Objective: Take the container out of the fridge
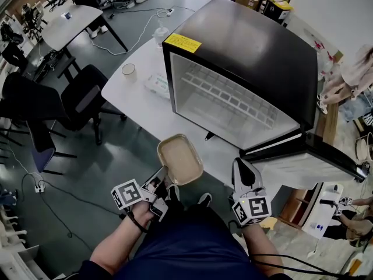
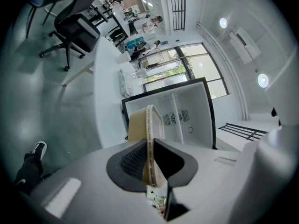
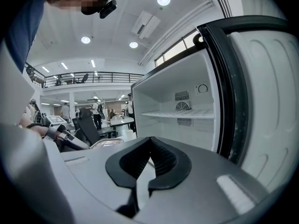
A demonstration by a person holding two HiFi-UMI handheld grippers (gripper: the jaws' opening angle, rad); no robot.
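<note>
Head view: black fridge [image 1: 250, 45] stood on a white table [image 1: 137, 95], its door [image 1: 309, 165] swung wide to the person's right, white interior and wire shelf [image 1: 224, 92] exposed. The container [image 1: 180, 158], a shallow tan tray with rounded corners, was outside the fridge, held in the air in front of the open compartment and over the table's near edge. The left gripper [image 1: 165, 177] pinched it by the near rim. Left gripper view confirmed the hold: the jaws were clamped on the rim, the tray standing edge-on between the dark pads [image 2: 133, 160] and reaching up toward the fridge opening. The right gripper [image 1: 242, 167] hung near the bottom corner of the door, apart from the container. Right gripper view showed its jaws pressed together with nothing between them, looking into the lit compartment with the door's inner panel at the right. Also on the table, left of the fridge: a clear cup [image 1: 128, 69] and a flat white pack [image 1: 157, 85]. Dark office chairs [image 1: 87, 101] stood on the grey floor left of the table. The person's shoes [image 1: 204, 199] showed below the tray.
</note>
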